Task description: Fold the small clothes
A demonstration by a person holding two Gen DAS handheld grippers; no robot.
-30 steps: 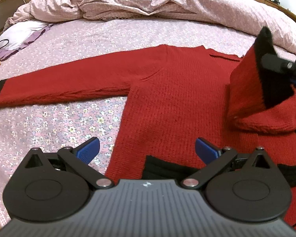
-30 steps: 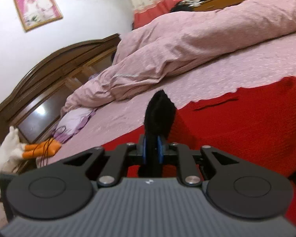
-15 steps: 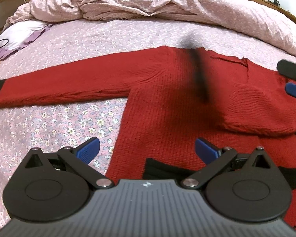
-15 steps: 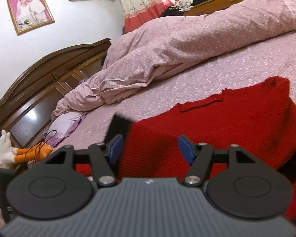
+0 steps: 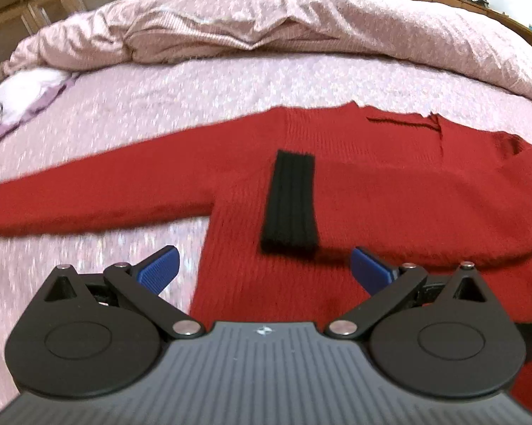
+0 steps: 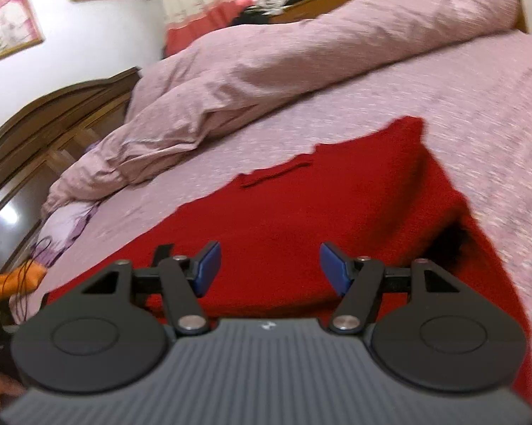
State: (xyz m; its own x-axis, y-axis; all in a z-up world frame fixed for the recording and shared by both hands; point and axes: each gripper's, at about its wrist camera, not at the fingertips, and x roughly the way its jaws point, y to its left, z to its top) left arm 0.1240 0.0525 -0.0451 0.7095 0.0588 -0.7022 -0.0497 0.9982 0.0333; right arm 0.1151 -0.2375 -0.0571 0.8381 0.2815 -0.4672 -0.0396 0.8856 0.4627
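Note:
A red knit sweater (image 5: 390, 191) lies flat on the bed. Its right sleeve is folded across the chest, and the black cuff (image 5: 290, 202) rests on the body. The left sleeve (image 5: 99, 191) stretches out to the left with its black cuff at the frame edge. My left gripper (image 5: 264, 271) is open and empty, hovering just in front of the folded cuff. My right gripper (image 6: 269, 265) is open and empty above the sweater (image 6: 301, 219) near its right shoulder fold.
The sweater lies on a pink floral bedsheet (image 5: 88, 262). A bunched pink duvet (image 5: 266, 17) runs along the far side. A wooden headboard (image 6: 35, 134), a white-purple cloth (image 5: 21, 95) and an orange toy (image 6: 16, 278) are at the left.
My right gripper let go of the black cuff and opened. The right sleeve dropped flat across the sweater's chest. My left gripper stayed open and shifted slightly forward.

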